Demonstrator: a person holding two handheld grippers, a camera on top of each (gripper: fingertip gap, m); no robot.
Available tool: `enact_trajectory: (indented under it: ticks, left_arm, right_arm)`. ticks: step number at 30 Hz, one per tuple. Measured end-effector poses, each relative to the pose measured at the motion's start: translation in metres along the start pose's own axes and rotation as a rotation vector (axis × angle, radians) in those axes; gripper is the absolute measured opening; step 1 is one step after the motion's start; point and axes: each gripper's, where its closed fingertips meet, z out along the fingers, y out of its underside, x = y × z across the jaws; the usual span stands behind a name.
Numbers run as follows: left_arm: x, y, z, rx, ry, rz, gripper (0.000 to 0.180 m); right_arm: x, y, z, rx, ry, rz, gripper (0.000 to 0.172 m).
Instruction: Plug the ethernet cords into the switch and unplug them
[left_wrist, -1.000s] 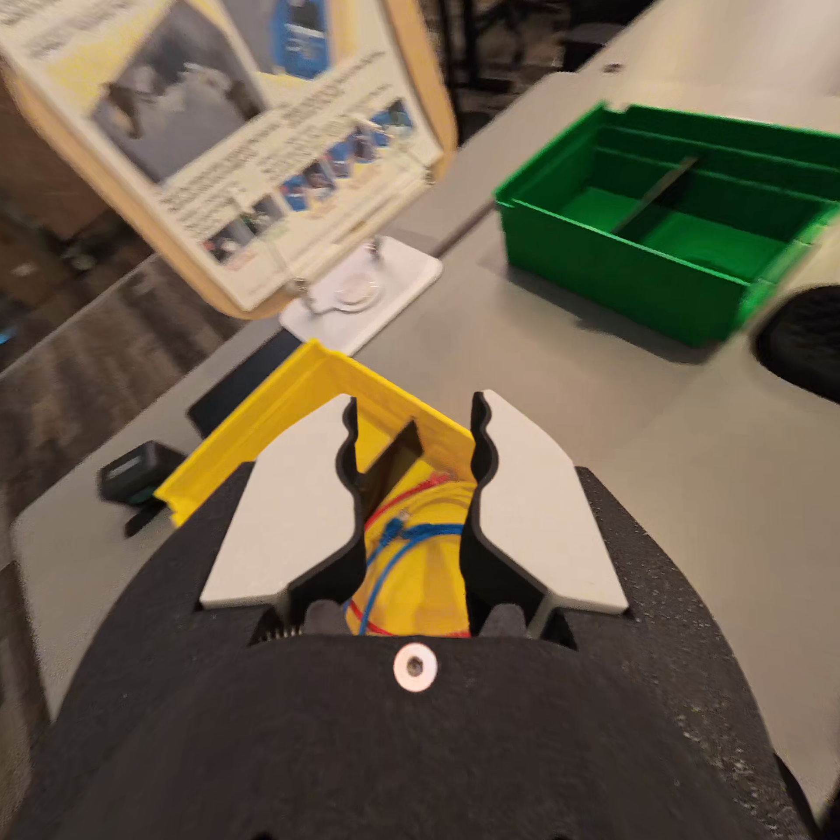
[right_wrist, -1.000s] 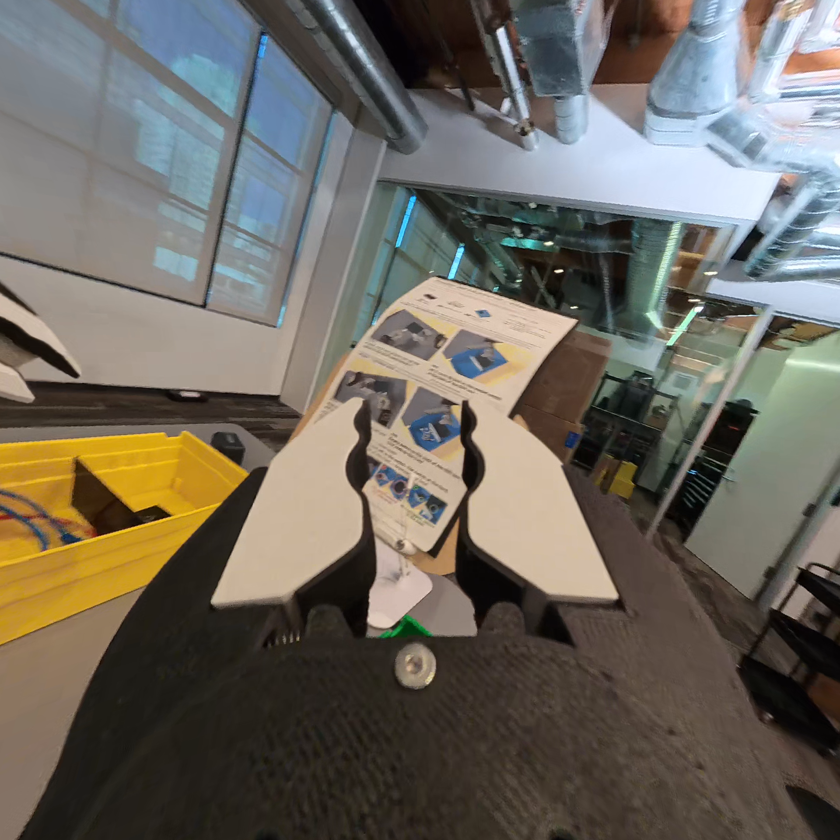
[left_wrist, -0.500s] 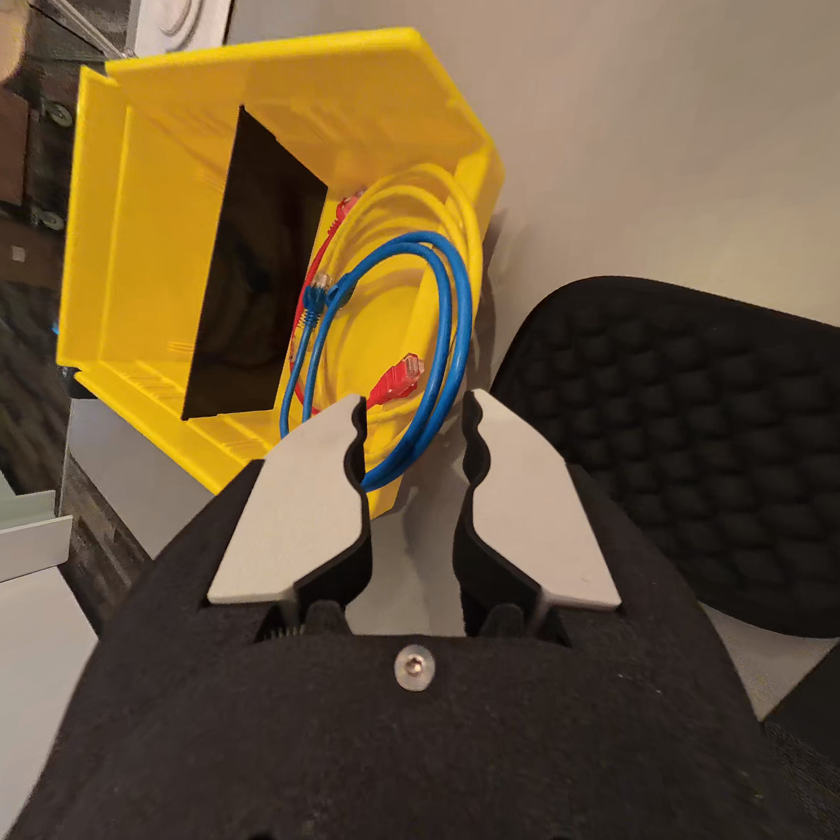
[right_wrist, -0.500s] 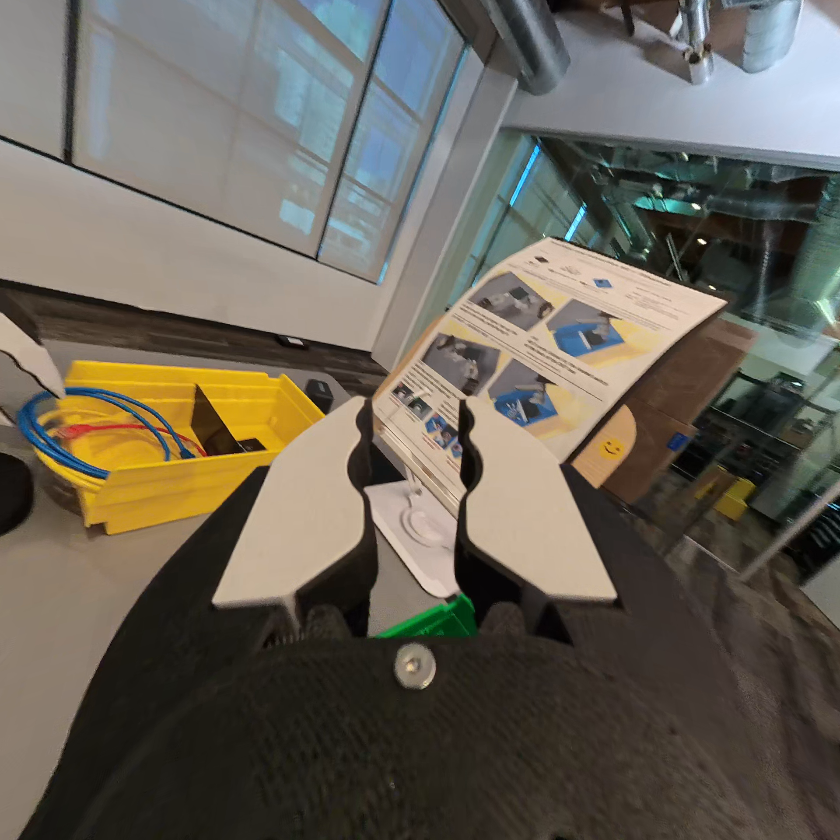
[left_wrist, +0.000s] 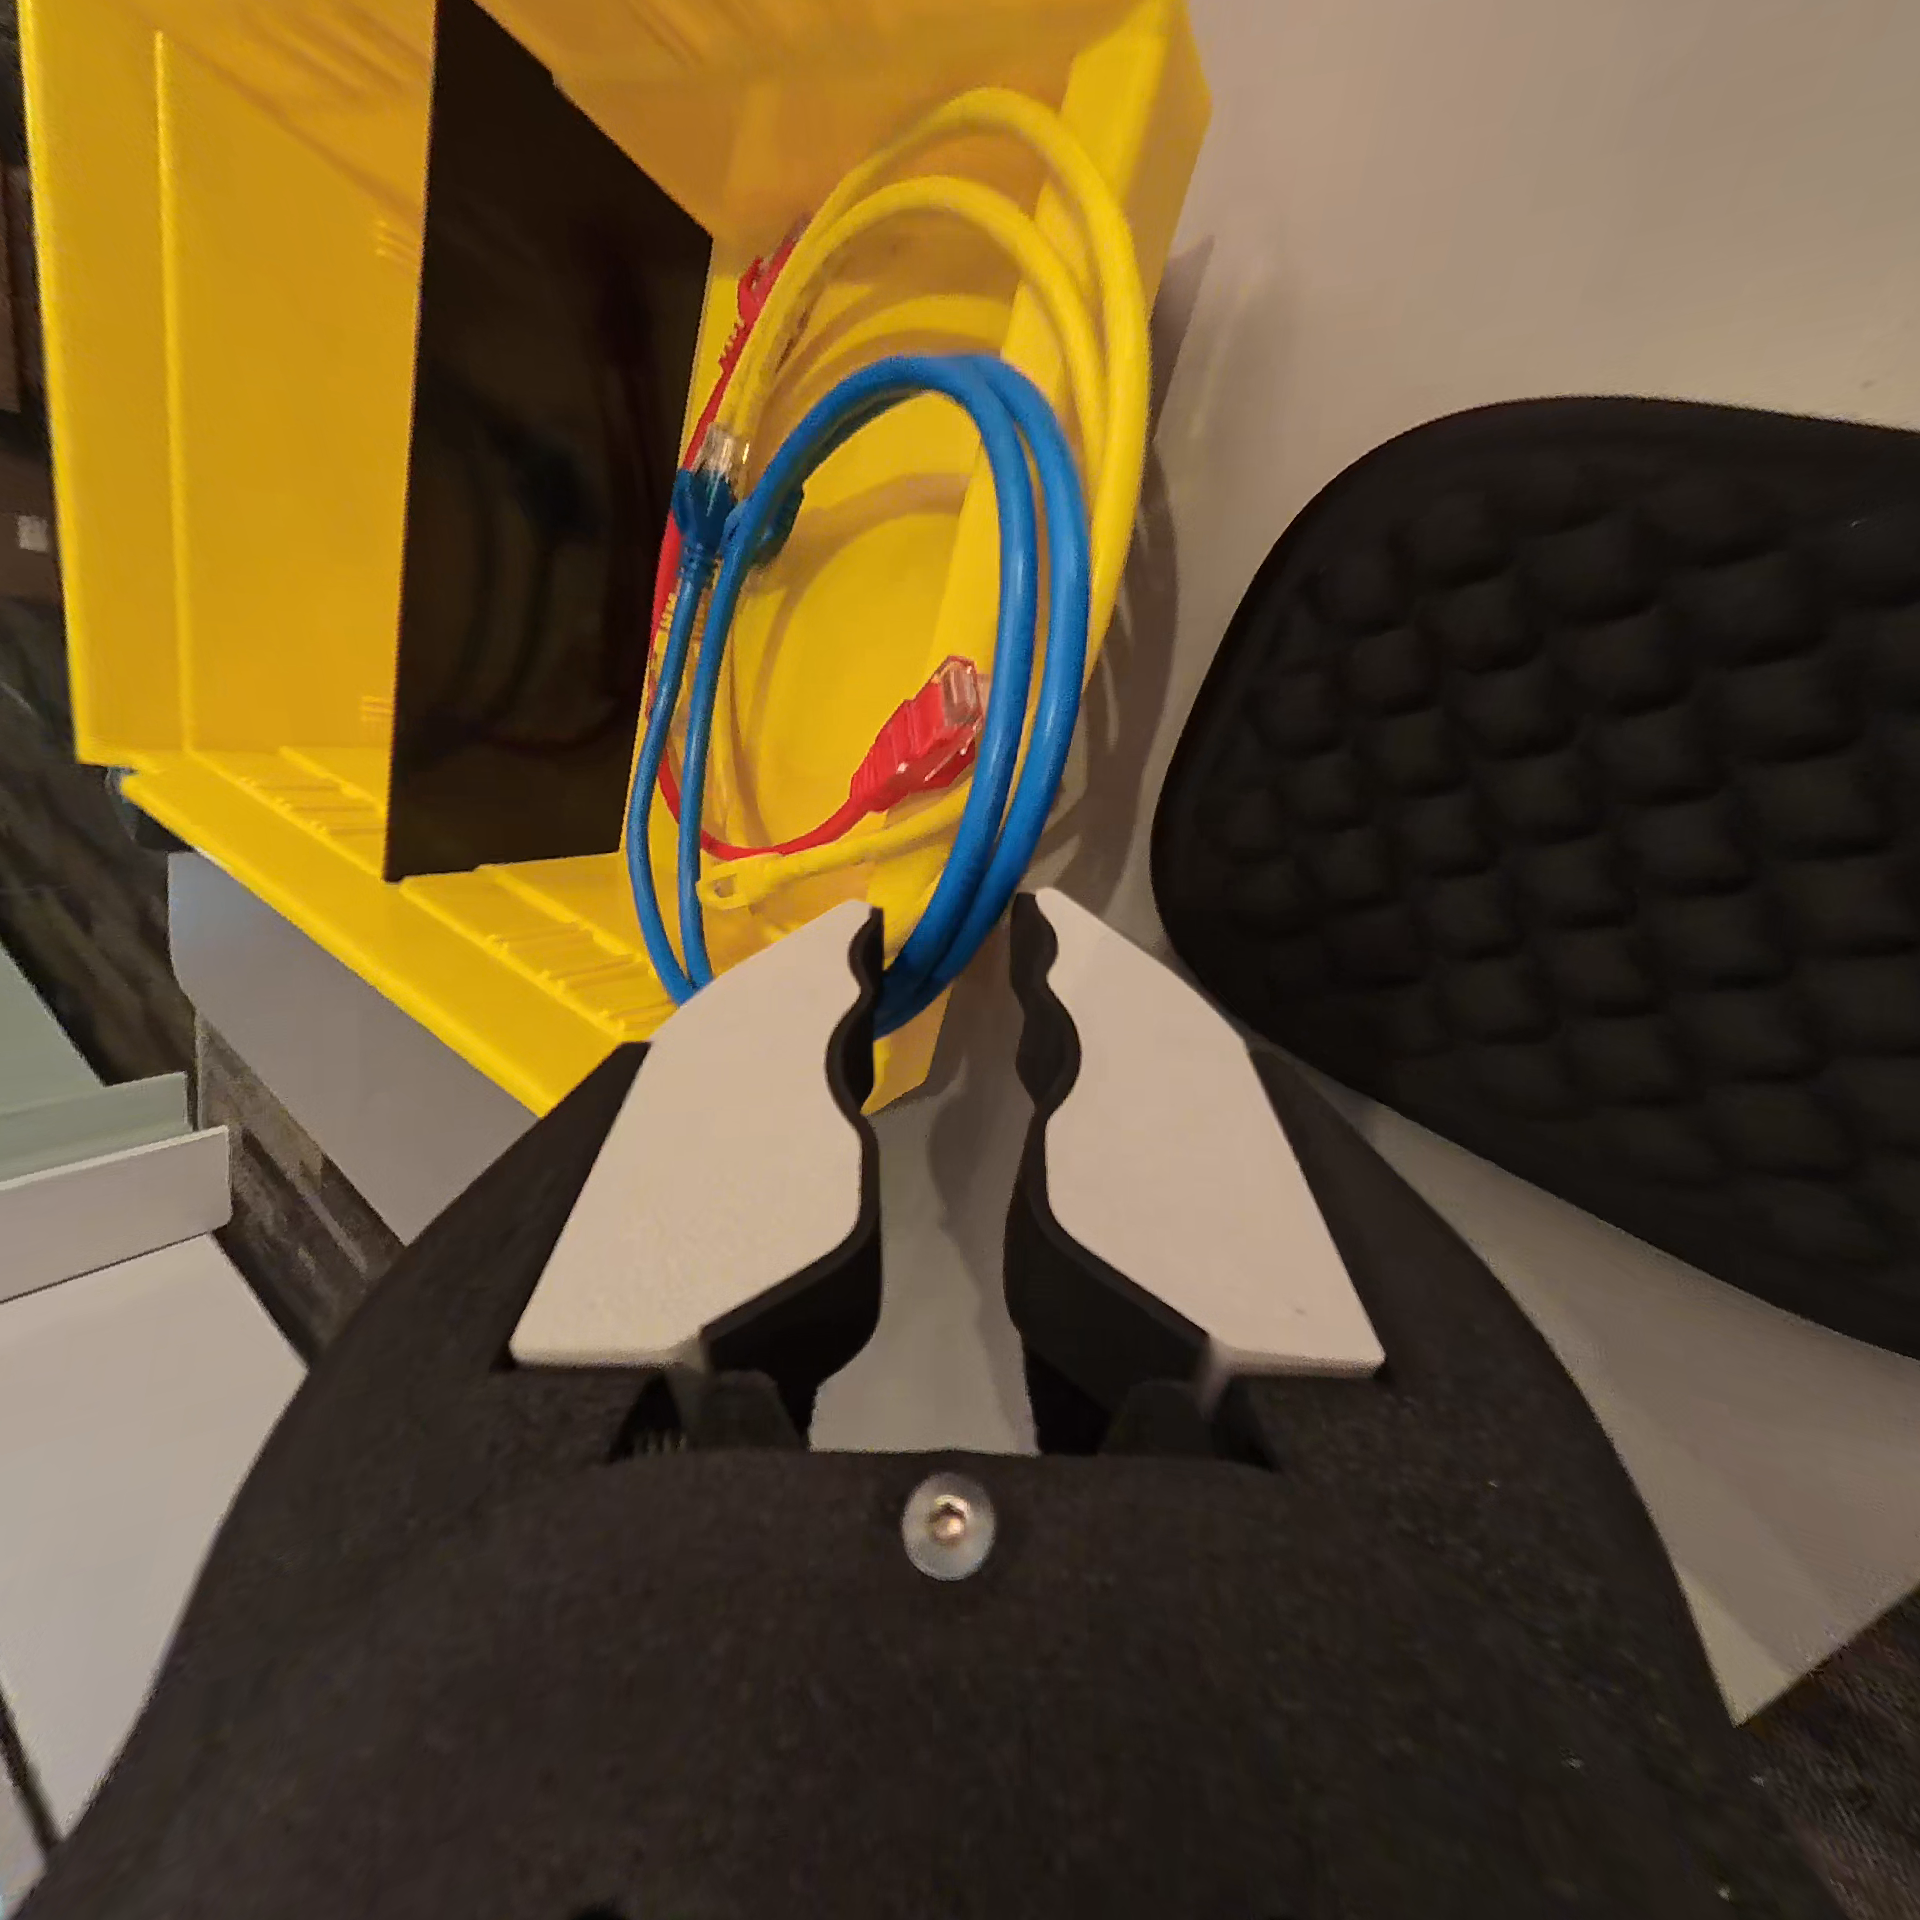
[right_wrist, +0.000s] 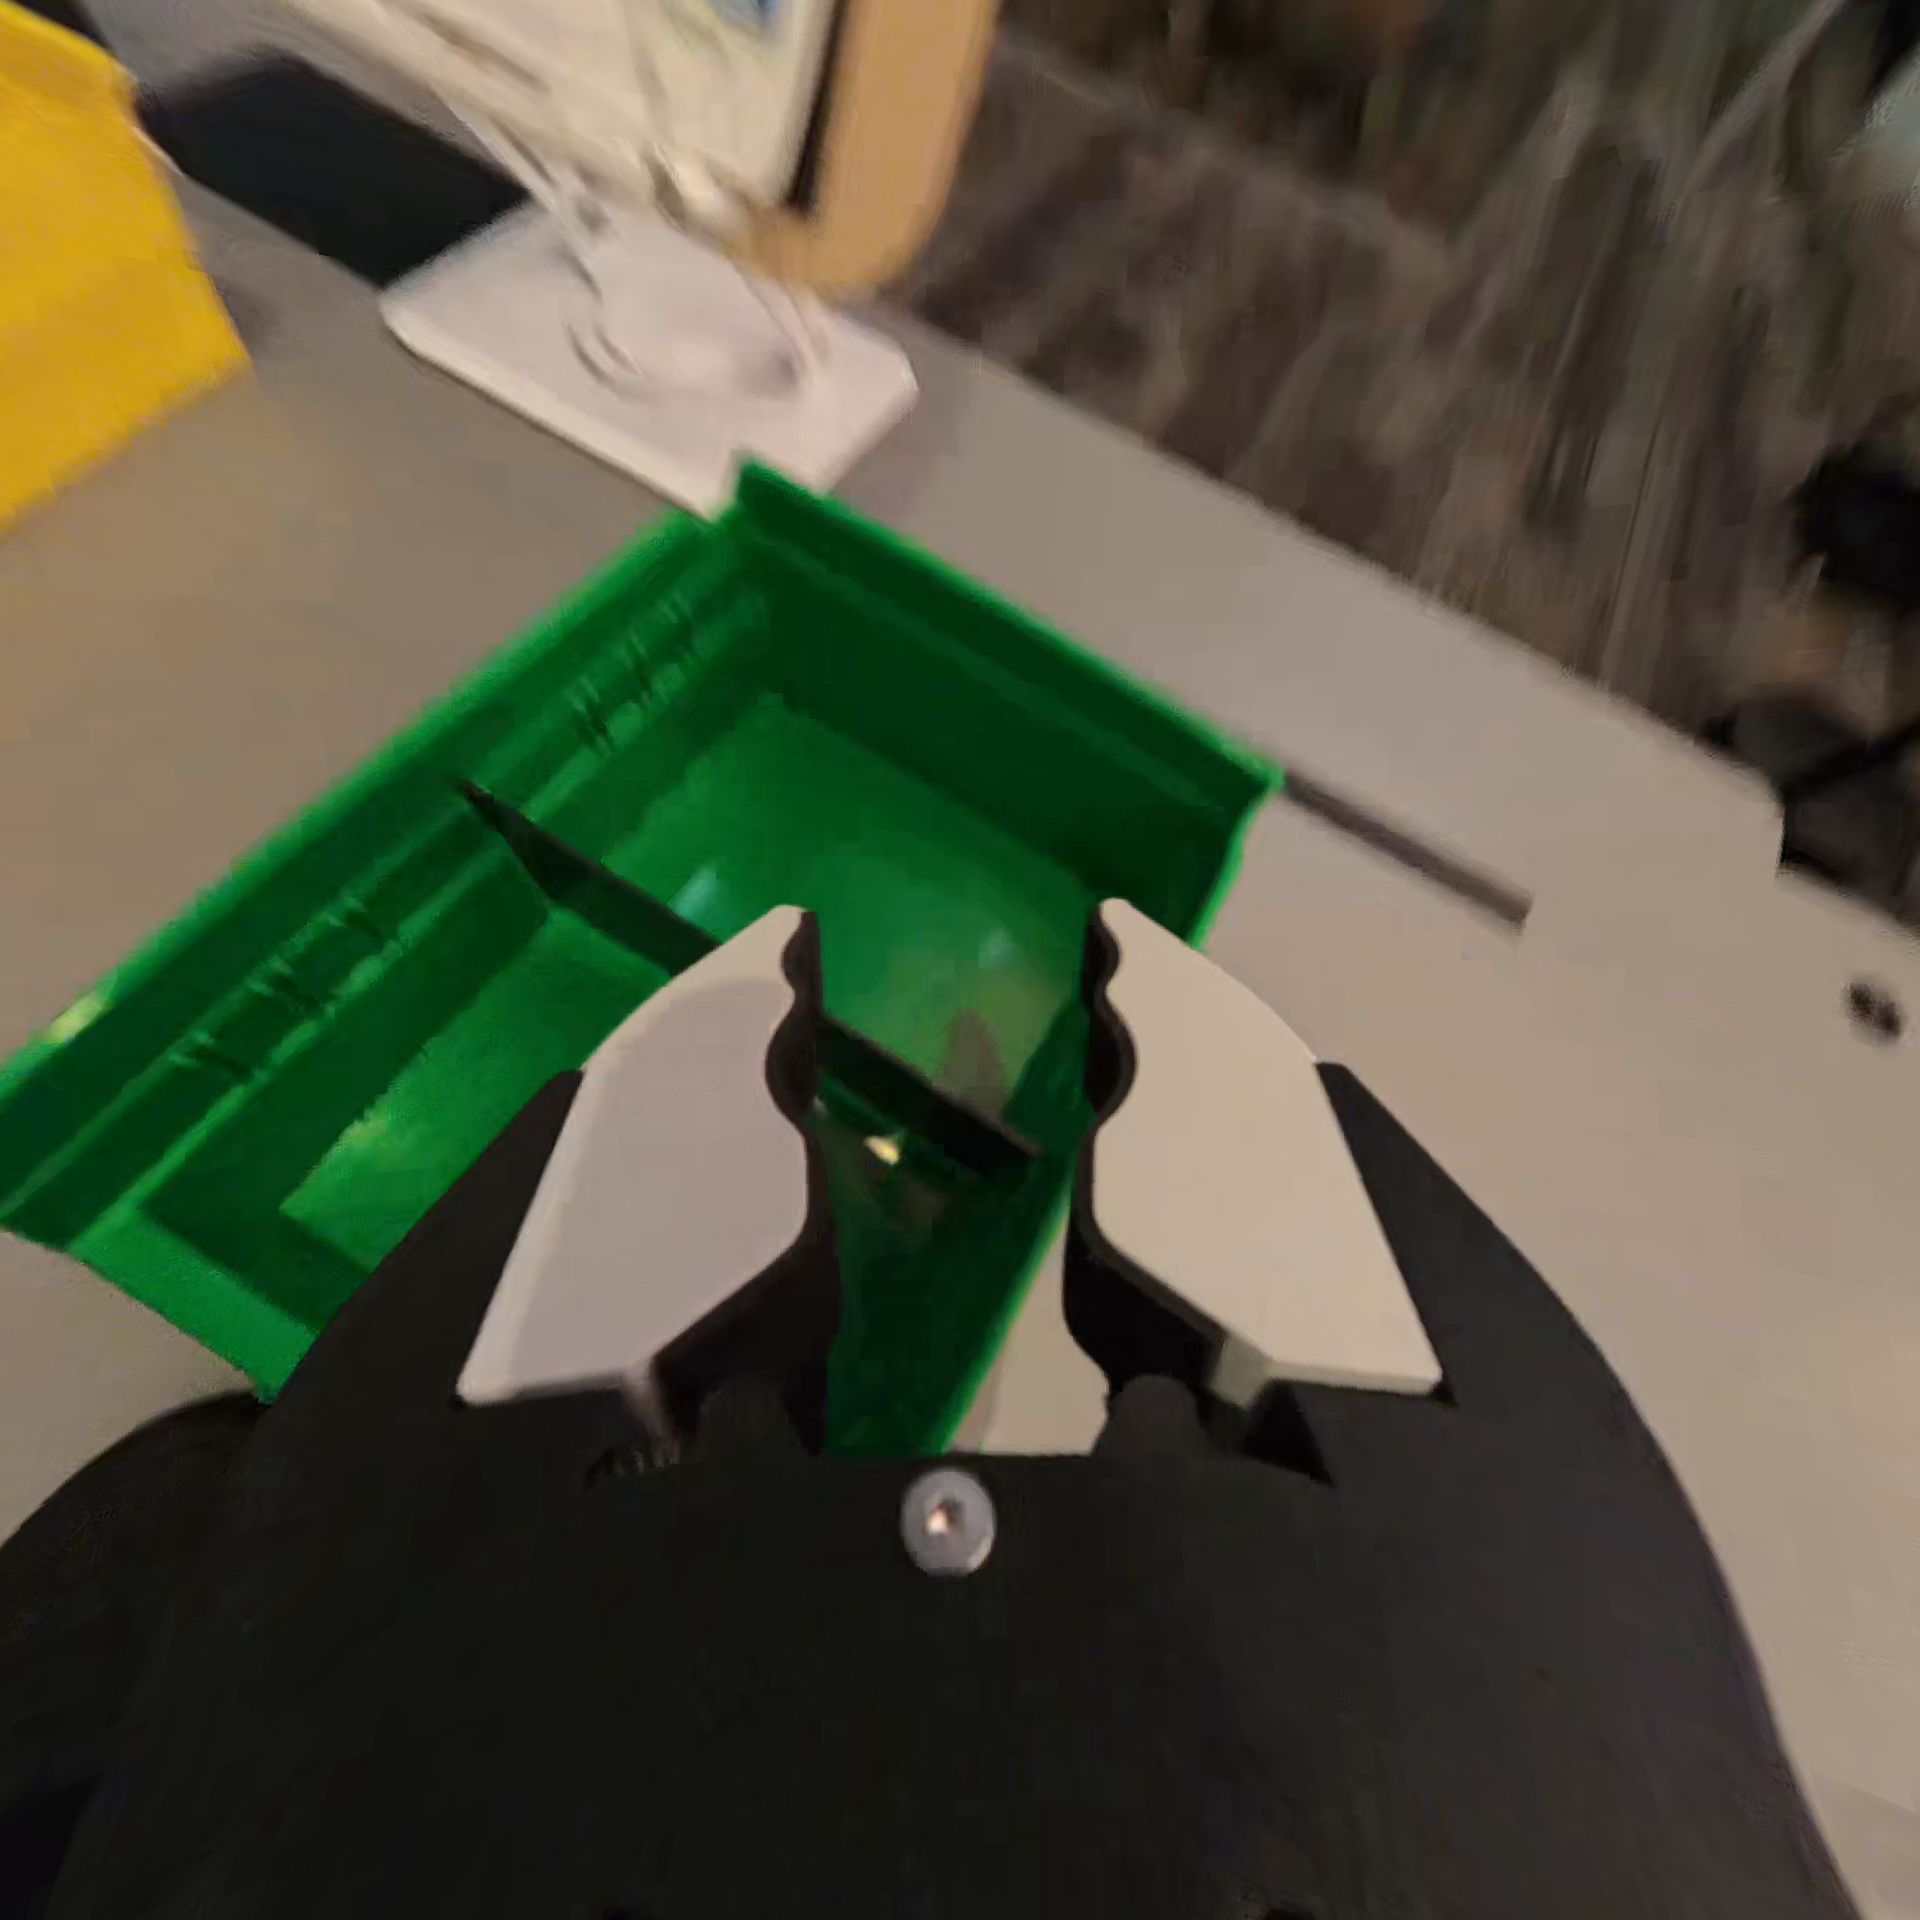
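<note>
Scanning for readable writing, I find none: the poster stand (right_wrist: 665, 208) is smeared by blur. My right gripper (right_wrist: 951, 925), fingers spread wider than before, has swung down over the green bin (right_wrist: 935, 665). My left gripper (left_wrist: 945, 914) has narrowed around the blue ethernet cord (left_wrist: 1029, 644) spilling from the yellow bin (left_wrist: 260, 416), right pad clear of it.

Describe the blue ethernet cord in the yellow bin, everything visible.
The blue ethernet cord is a thin, glossy cable coiled in two loops in the yellow bin, over yellow and red cords. One blue plug lies near the black divider. The coil's near end spills over the bin's rim, between the left gripper's parted fingers; not clamped.
</note>
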Motion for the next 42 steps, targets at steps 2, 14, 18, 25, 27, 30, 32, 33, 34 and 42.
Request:
enact_trajectory:
  ticks: [2, 14, 18, 25, 27, 30, 32, 33, 34, 42]
  left_arm:
    - [-0.002, 0.007, 0.004, -0.027, -0.021, 0.002, 0.028]
    - [-0.012, 0.010, 0.002, -0.045, -0.064, 0.020, 0.020]
    - [-0.020, 0.020, 0.000, -0.056, -0.080, -0.015, 0.015]
    - [-0.023, 0.024, 0.002, -0.039, -0.080, -0.032, 0.015]
    - [-0.025, 0.026, 0.005, -0.057, -0.089, -0.023, 0.015]
    - [-0.031, 0.029, 0.007, -0.071, -0.106, -0.037, 0.015]
    - [-0.035, 0.033, 0.006, -0.079, -0.113, -0.045, 0.015]
    - [-0.036, 0.035, 0.006, -0.078, -0.116, -0.050, 0.014]
    - [-0.038, 0.037, 0.006, -0.076, -0.120, -0.058, 0.014]
    - [-0.037, 0.041, 0.008, -0.085, -0.136, -0.058, 0.014]
  right_arm:
    - [0.014, 0.036, 0.006, -0.127, 0.025, 0.078, 0.055]
    - [0.001, 0.134, 0.019, -0.510, -0.194, 0.528, 0.015]
    - [0.005, 0.135, 0.018, -0.506, -0.181, 0.576, 0.014]
    - [0.001, 0.135, 0.016, -0.519, -0.203, 0.568, 0.016]
    - [0.000, 0.135, 0.016, -0.519, -0.206, 0.569, 0.016]
    - [0.000, 0.136, 0.016, -0.516, -0.214, 0.571, 0.017]
    - [0.000, 0.136, 0.016, -0.516, -0.218, 0.571, 0.017]
    - [0.000, 0.136, 0.016, -0.514, -0.219, 0.571, 0.017]
    - [0.000, 0.136, 0.016, -0.512, -0.222, 0.574, 0.017]
    - [0.003, 0.137, 0.015, -0.512, -0.218, 0.646, 0.016]
